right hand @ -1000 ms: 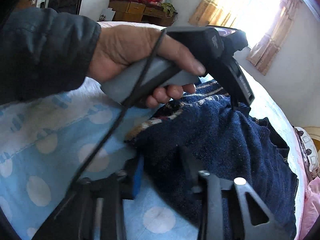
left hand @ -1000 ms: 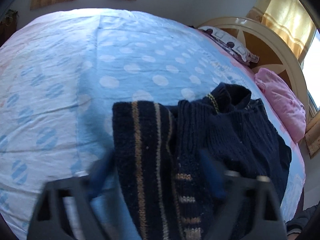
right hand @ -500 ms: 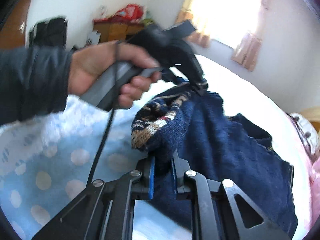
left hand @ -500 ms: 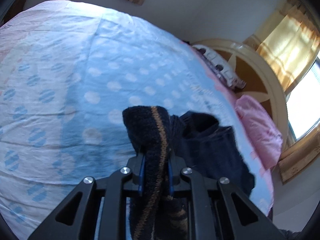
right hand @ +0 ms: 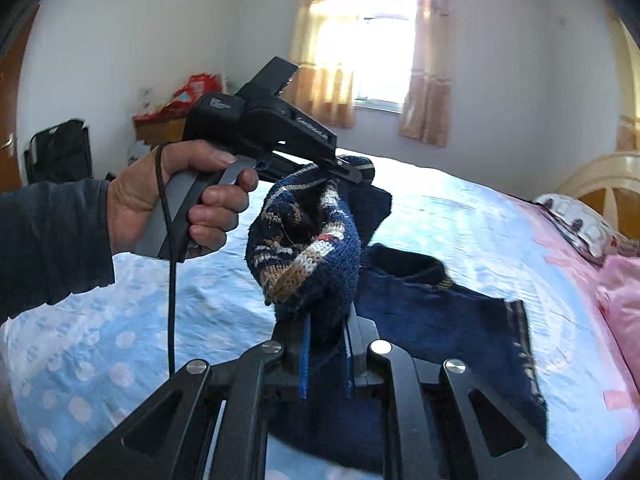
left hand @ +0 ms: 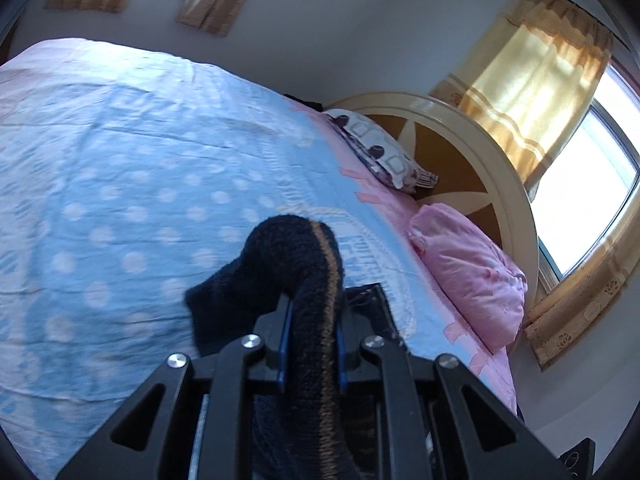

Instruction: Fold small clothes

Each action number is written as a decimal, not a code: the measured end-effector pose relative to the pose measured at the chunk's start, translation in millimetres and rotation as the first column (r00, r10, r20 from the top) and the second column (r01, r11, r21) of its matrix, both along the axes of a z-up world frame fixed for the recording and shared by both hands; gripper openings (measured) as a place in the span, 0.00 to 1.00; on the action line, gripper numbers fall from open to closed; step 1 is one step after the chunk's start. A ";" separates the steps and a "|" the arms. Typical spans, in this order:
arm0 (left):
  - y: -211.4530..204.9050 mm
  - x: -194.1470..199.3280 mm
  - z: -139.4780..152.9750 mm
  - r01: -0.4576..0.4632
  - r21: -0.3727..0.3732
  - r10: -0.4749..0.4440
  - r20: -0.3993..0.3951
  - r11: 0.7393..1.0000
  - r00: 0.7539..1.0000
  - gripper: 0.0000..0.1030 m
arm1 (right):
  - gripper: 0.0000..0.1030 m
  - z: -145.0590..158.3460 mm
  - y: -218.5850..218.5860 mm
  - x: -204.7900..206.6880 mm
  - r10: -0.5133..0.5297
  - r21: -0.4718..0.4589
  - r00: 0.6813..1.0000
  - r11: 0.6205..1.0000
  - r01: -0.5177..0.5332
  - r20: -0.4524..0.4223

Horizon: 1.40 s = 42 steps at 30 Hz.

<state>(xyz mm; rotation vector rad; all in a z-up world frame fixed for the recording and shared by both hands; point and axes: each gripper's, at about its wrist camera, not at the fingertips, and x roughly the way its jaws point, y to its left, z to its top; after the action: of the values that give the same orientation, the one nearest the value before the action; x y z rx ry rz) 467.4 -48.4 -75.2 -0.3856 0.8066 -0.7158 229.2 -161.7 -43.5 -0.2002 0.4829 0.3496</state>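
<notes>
Both hand-held grippers, left [left hand: 310, 344] and right [right hand: 326, 354], are clamped on the navy knit sweater's [right hand: 444, 320] striped hem, lifted above the bed [left hand: 120, 168]; next, carrying it over toward the collar.

A second ago both my tools were open over the sweater [right hand: 316, 248] as it lay flat on the bed [left hand: 120, 200]. Now my left tool [left hand: 311, 344] and my right tool [right hand: 326, 356] have squeezed shut on its knitted edge and lifted it up, with the rest hanging toward 4 o'clock.
</notes>
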 end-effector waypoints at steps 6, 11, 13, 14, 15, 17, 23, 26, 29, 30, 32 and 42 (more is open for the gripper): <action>-52.8 8.7 4.9 0.060 0.001 -0.060 -0.004 0.998 0.998 0.10 | 0.11 -0.8 -47.9 -0.7 -0.069 0.051 0.997 0.996 0.070 -0.018; -100.7 15.0 -9.4 0.124 0.038 -0.123 -0.036 0.992 0.992 0.10 | 0.11 -3.8 -92.4 1.1 -0.140 0.107 0.988 0.983 0.146 -0.059; -119.9 19.7 -18.1 0.142 0.044 -0.140 -0.052 0.989 0.989 0.10 | 0.11 -9.3 -108.0 3.6 -0.165 0.126 0.982 0.977 0.175 -0.088; -124.4 20.3 -19.8 0.147 0.045 -0.144 -0.058 0.988 0.988 0.10 | 0.10 -11.5 -115.7 4.4 -0.173 0.136 0.979 0.973 0.186 -0.104; -133.1 22.6 -24.6 0.155 0.051 -0.151 -0.069 0.987 0.986 0.10 | 0.10 -12.6 -121.9 3.5 -0.180 0.138 0.977 0.971 0.196 -0.116; -146.1 24.5 -30.4 0.167 0.072 -0.161 -0.079 0.983 0.984 0.10 | 0.10 -18.3 -137.5 2.1 -0.199 0.147 0.969 0.964 0.220 -0.143; -172.3 15.8 -37.0 0.210 0.156 -0.201 -0.073 0.965 0.977 0.10 | 0.10 -38.4 -176.8 2.5 -0.215 0.197 0.942 0.943 0.269 -0.258; -163.1 10.7 -40.2 0.213 0.190 -0.205 -0.061 0.958 0.977 0.10 | 0.11 -48.6 -178.5 -1.5 -0.152 0.209 0.940 0.952 0.222 -0.305; -161.6 18.4 -47.1 0.190 0.209 -0.176 -0.084 0.959 0.981 0.10 | 0.12 -59.7 -181.4 1.6 -0.110 0.222 0.929 0.955 0.198 -0.353; -162.9 20.9 -51.0 0.185 0.222 -0.166 -0.100 0.957 0.981 0.10 | 0.11 -61.9 -182.6 2.9 -0.119 0.214 0.926 0.955 0.206 -0.358; -171.2 24.2 -57.9 0.181 0.271 -0.152 -0.122 0.945 0.981 0.14 | 0.11 -64.1 -186.9 6.7 -0.119 0.235 0.922 0.948 0.216 -0.369; -202.4 11.4 -59.4 0.132 0.575 -0.092 -0.098 0.808 0.991 0.83 | 0.11 -82.2 -185.6 7.1 -0.124 0.216 0.914 0.951 0.220 -0.387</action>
<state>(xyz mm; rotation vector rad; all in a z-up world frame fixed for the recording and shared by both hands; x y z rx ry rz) 478.8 -250.8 -134.6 0.1998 1.0726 -0.5304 236.3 -347.3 -125.7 0.1657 0.8172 0.2716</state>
